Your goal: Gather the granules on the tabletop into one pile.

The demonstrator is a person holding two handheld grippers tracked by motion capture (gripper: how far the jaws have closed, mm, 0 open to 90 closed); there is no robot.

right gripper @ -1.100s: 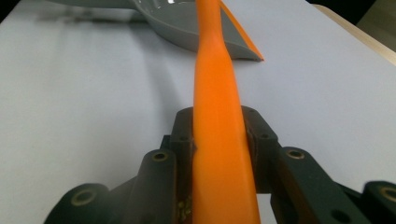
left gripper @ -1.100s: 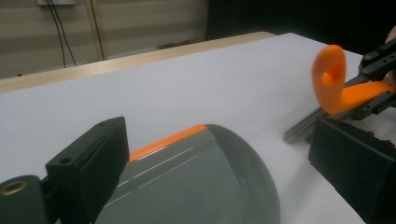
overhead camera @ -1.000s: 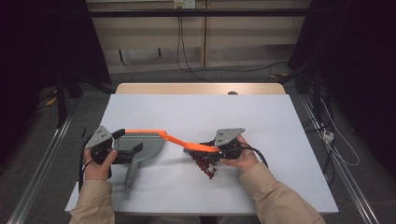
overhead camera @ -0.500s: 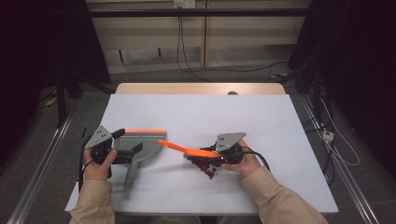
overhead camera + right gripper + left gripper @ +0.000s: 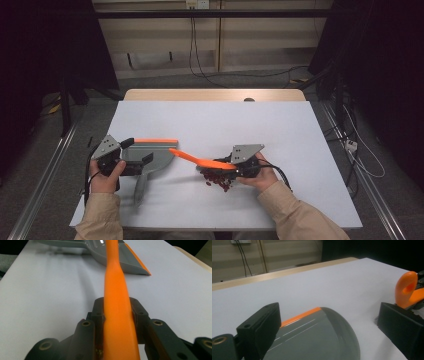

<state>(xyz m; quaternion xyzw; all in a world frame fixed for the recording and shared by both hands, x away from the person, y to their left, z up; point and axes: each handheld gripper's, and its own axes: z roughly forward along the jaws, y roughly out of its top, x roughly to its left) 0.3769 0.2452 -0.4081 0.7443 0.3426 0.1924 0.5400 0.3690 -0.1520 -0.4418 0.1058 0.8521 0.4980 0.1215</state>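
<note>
right now the right gripper (image 5: 235, 167) is clenched on the orange brush (image 5: 192, 159), red bits (image 5: 217, 181) just beneath it; the left gripper (image 5: 131, 159) grasps the grey dustpan (image 5: 157, 159). bits could scatter if the sweep overshoots the pan's lip.

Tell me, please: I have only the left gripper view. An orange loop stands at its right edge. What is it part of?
Observer: It is the tip of a long orange brush handle; the right gripper has its jaws shut on it.
Operator: Is there something to sweep?
Observer: Yes, small dark red bits lie on the table under that gripper.
Operator: Where does the dustpan's handle point?
Observer: The grey dustpan has its handle toward the near table edge, beside the left hand.
</note>
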